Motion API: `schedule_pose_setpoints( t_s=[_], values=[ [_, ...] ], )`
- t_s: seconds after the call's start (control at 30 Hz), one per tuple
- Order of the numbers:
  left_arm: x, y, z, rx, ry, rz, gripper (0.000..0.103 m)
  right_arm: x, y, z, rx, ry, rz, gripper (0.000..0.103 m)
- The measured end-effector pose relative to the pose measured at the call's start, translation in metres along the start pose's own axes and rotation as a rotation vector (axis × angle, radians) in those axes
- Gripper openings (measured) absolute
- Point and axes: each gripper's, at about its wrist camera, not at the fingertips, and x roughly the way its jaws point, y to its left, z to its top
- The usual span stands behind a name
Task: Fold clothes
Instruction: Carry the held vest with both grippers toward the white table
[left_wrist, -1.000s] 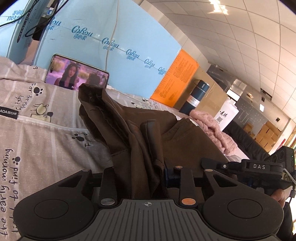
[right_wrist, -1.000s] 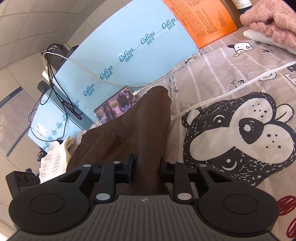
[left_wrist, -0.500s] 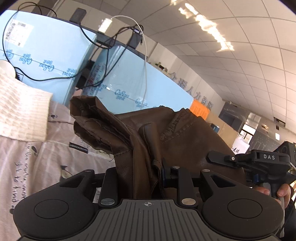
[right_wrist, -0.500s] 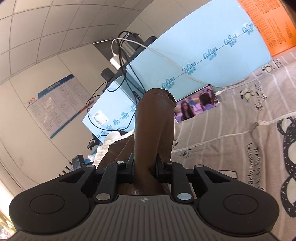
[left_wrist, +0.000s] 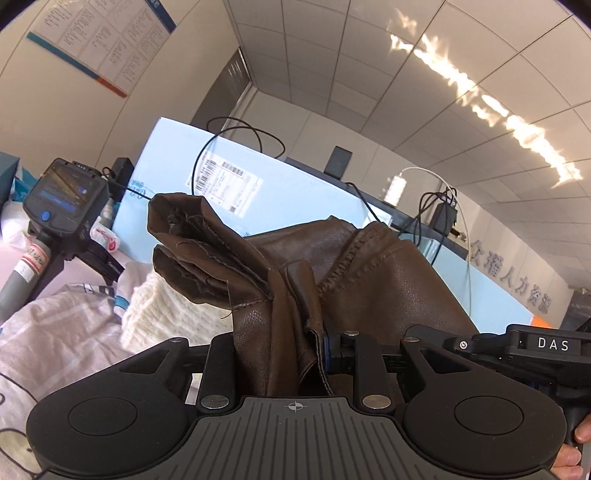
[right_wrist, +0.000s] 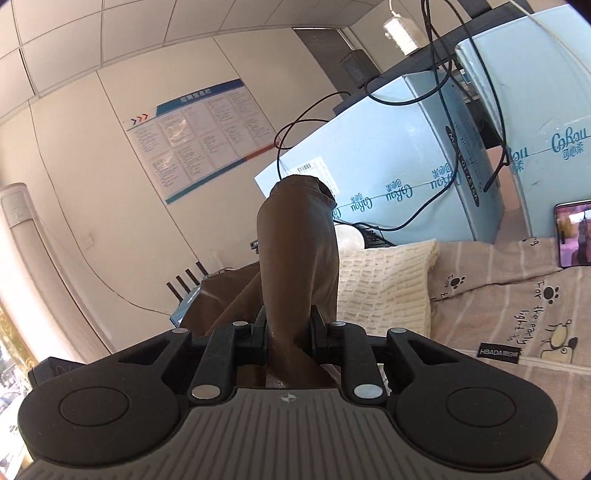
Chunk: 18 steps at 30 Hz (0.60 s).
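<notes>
A brown leather garment (left_wrist: 369, 280) is held up in the air by both grippers. My left gripper (left_wrist: 280, 354) is shut on a bunched edge of it, with a crumpled flap sticking up to the left. My right gripper (right_wrist: 288, 332) is shut on another part of the brown garment (right_wrist: 299, 258), which stands up between the fingers as a tall fold. The right gripper's black body marked DAS (left_wrist: 535, 347) shows at the right of the left wrist view.
A patterned bed sheet (right_wrist: 517, 314) lies below, with a cream knitted garment (right_wrist: 384, 280) on it. Blue cartons (right_wrist: 424, 177) with cables stand behind, a phone (right_wrist: 572, 232) leans at the right, and a camera on a tripod (left_wrist: 62, 206) stands at the left.
Both grippers have lifted the brown garment off the sheet and swung to the left. The views now face the wall, ceiling and cartons instead of the bed.
</notes>
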Motion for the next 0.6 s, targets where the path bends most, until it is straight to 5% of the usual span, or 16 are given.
schedule_pose_setpoints(
  t_s=[0.23,0.5,0.6],
  values=[
    [0.055,0.018,0.033,0.07,-0.007,0.048,0.025,0.06,-0.011,0.02,0.017,-0.07,0.004,0.018],
    [0.088,0.043,0.012,0.084,0.019,0.083,0.026,0.107,-0.062,0.015,0.116,-0.083,0.011,0.018],
    [0.089,0.048,0.007,0.108,0.021,0.149,0.033,0.118,-0.078,0.006,0.082,-0.064,-0.091,0.018]
  ],
)
